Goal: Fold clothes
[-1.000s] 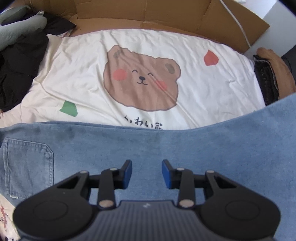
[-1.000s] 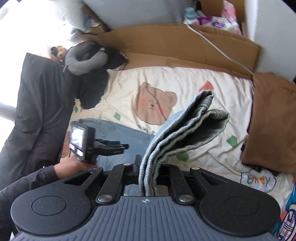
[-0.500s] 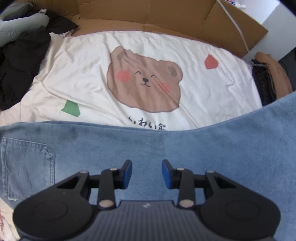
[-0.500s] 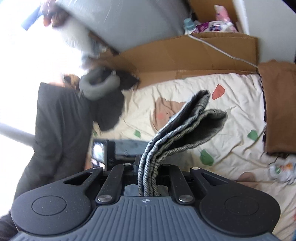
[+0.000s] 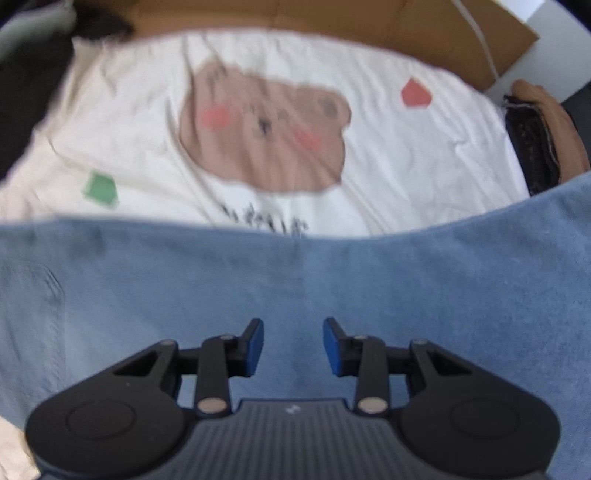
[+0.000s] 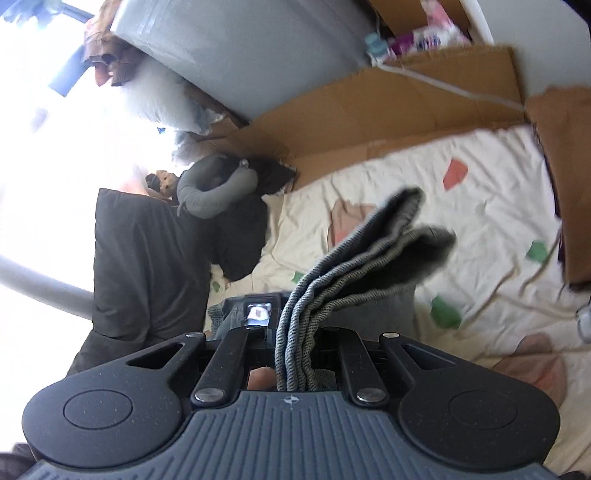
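Observation:
Blue jeans (image 5: 295,280) lie spread across a cream bed sheet with a bear print (image 5: 266,129), filling the lower half of the left wrist view. My left gripper (image 5: 293,347) points steeply down just over the denim, open, with nothing pinched between its blue pads (image 5: 255,343). In the right wrist view my right gripper (image 6: 295,332) is shut on a bundle of several folded denim layers (image 6: 369,251), which stick out ahead of it over the bed. The fingertips are hidden by the cloth. The left gripper's camera body (image 6: 258,314) shows just beyond, partly behind the bundle.
Flattened cardboard (image 5: 332,22) lines the far edge of the bed, with a white cable across it. A brown garment (image 5: 554,122) lies at the right edge. Black clothes (image 5: 22,92) and a grey neck pillow (image 6: 218,188) sit at the left. The person's dark-clothed body (image 6: 147,258) stands beside the bed.
The left gripper has sunk closer to the jeans, and its view is now blurred. The right gripper has rolled and swung with the denim bundle still pinched; the left gripper now appears right behind it.

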`<action>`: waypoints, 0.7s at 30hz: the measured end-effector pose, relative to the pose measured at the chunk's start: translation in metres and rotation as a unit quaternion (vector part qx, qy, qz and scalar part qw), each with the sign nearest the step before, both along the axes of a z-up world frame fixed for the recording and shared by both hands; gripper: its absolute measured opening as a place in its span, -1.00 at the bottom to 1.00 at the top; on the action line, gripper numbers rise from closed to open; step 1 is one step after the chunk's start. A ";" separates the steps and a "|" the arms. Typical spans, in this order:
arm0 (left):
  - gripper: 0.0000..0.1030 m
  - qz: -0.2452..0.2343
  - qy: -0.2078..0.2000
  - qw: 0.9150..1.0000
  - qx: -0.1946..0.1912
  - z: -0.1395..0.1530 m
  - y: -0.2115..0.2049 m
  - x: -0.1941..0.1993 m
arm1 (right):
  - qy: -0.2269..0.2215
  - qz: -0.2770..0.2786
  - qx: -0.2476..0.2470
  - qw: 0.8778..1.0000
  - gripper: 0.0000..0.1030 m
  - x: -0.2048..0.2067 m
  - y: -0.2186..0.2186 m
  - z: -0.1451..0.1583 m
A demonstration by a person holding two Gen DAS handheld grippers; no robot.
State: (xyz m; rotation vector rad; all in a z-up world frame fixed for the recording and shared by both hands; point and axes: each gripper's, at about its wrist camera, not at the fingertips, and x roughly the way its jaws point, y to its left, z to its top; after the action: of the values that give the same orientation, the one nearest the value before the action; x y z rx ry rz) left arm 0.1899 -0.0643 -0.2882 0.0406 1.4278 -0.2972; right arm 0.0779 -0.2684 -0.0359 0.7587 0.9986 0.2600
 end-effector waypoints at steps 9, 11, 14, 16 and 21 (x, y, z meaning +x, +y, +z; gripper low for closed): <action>-0.29 0.068 0.004 0.998 0.015 -0.041 0.008 0.012 | -0.022 0.003 -0.017 1.000 -0.83 0.011 0.010 0.011; -0.31 0.088 0.009 0.996 0.010 -0.049 0.010 0.015 | -0.026 0.002 -0.021 0.999 -0.83 0.011 0.009 0.013; -0.37 0.100 0.009 0.995 0.000 -0.059 0.008 0.017 | -0.023 0.001 -0.028 0.999 -0.83 0.010 0.004 0.012; -0.37 0.087 0.002 0.996 0.003 -0.064 0.003 0.017 | -0.020 -0.004 -0.034 0.999 -0.83 0.007 0.001 0.010; -0.37 0.074 -0.015 0.997 -0.007 -0.067 0.002 0.022 | -0.024 -0.014 -0.036 0.999 -0.83 0.008 0.001 0.013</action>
State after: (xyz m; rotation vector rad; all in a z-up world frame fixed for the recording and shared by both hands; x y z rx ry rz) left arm 0.2121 -0.0626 -0.3549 -0.0723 1.3898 -0.1832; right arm 0.0859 -0.2674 -0.0230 0.6972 0.9462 0.2161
